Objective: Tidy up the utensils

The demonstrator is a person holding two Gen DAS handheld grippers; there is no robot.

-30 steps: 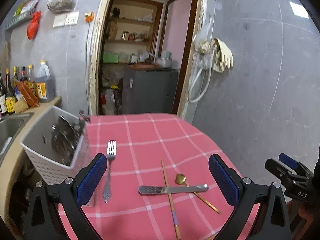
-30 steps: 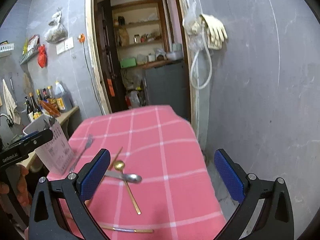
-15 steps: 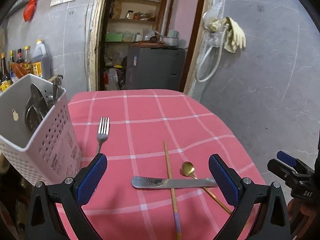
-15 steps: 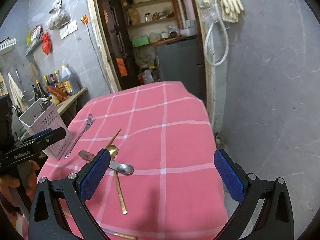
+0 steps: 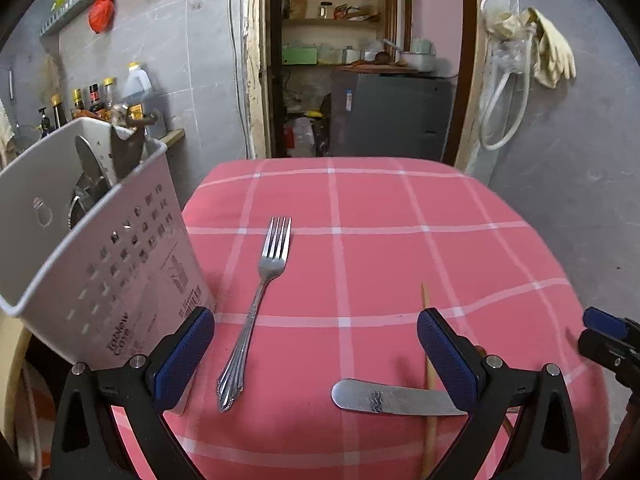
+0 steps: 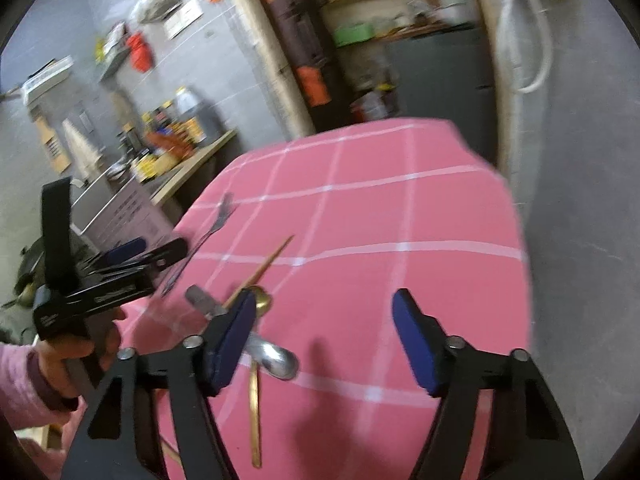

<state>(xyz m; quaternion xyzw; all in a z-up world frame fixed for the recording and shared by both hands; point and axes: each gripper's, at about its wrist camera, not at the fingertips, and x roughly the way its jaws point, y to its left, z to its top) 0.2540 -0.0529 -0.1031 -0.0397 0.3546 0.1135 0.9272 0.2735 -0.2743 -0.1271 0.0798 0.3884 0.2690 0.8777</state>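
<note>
Left gripper (image 5: 314, 354) open, nothing between pads, hovering over pink checked cloth (image 5: 380, 208). Fork (image 5: 260, 300) flat on cloth ahead of it, tines pointing away, just beside white basket (image 5: 132, 256) at cloth's left edge. Knife (image 5: 384, 398) lying crosswise near right pad, chopstick (image 5: 426, 320) crossing it. Right gripper (image 6: 324, 340) half apart, jaws just been closing, nothing between them. Gold spoon (image 6: 254, 392) and knife under its left pad. Right view blurred.
</note>
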